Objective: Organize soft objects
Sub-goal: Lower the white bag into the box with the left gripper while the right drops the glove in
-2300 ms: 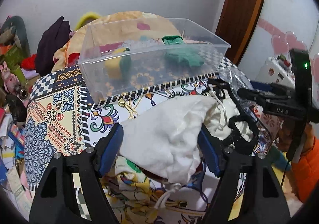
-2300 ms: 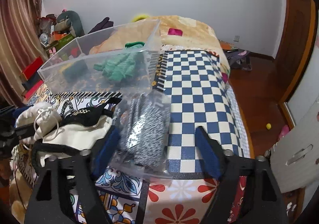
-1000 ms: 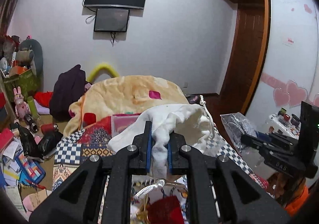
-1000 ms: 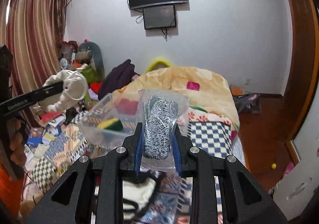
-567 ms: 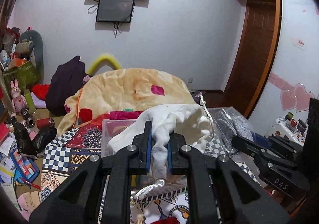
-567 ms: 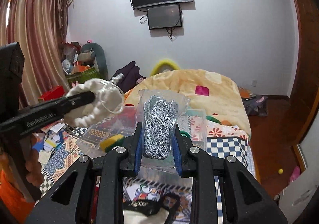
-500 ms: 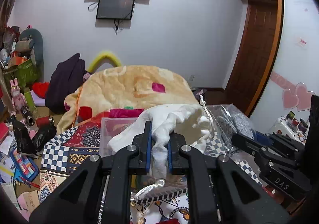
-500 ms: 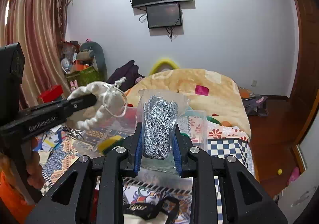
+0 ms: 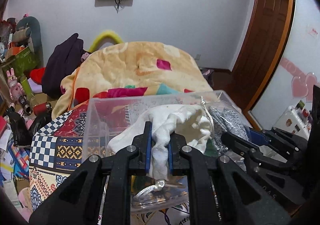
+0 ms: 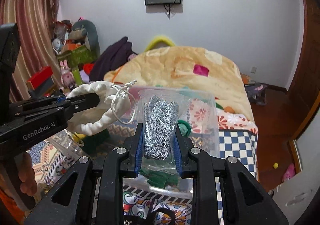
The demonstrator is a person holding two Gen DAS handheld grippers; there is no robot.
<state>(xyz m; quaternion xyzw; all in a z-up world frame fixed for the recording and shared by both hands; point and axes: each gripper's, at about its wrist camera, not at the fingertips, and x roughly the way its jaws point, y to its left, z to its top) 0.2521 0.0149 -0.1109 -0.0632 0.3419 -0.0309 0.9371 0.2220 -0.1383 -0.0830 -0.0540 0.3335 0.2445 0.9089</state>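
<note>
My left gripper (image 9: 159, 145) is shut on a white drawstring cloth bag (image 9: 180, 123) and holds it over the clear plastic bin (image 9: 94, 117). My right gripper (image 10: 159, 145) is shut on a clear plastic bag of grey speckled gloves (image 10: 161, 121), also held over the bin (image 10: 60, 145). In the right wrist view the left gripper (image 10: 80, 102) and its white bag (image 10: 100, 104) are on the left. In the left wrist view the right gripper (image 9: 260, 147) and the glove bag (image 9: 228, 121) are on the right. Green cloth (image 10: 160, 179) and a yellow item (image 10: 80, 137) lie in the bin.
The bin sits on a patterned bedspread (image 9: 46, 149) on a bed with an orange blanket (image 9: 130, 64). Black straps (image 10: 152, 217) lie in front of the bin. Clutter and toys (image 9: 18, 84) fill the floor on the left. A wooden door (image 9: 266, 34) is on the right.
Both grippers lifted their items off the bed, then moved forward and down. The bin is now closer, directly under both held bags.
</note>
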